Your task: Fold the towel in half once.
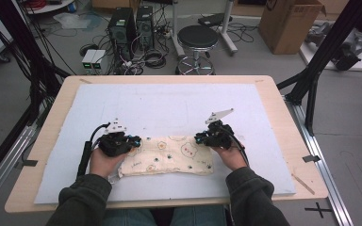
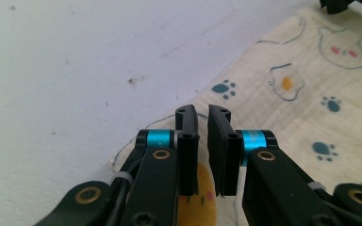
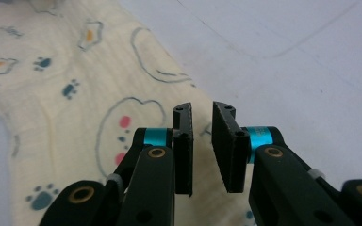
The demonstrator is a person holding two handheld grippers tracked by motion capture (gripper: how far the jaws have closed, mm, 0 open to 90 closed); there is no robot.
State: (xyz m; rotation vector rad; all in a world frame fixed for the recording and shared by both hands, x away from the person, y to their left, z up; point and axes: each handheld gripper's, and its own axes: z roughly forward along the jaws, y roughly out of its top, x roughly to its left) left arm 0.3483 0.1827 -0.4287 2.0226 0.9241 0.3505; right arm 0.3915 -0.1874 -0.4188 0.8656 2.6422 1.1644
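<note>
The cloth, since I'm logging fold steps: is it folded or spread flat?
Folded. The cloth lies as a narrow band on the white mat, a layered edge showing at its near left corner.

Even, bright overhead light is seen; shadows are soft. Close jaws and the worktop's far edge are blurred.

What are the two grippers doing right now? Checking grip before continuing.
Left gripper: slightly open, empty, over the cloth's edge.
Right gripper: open, empty, over the cloth's edge.
</note>
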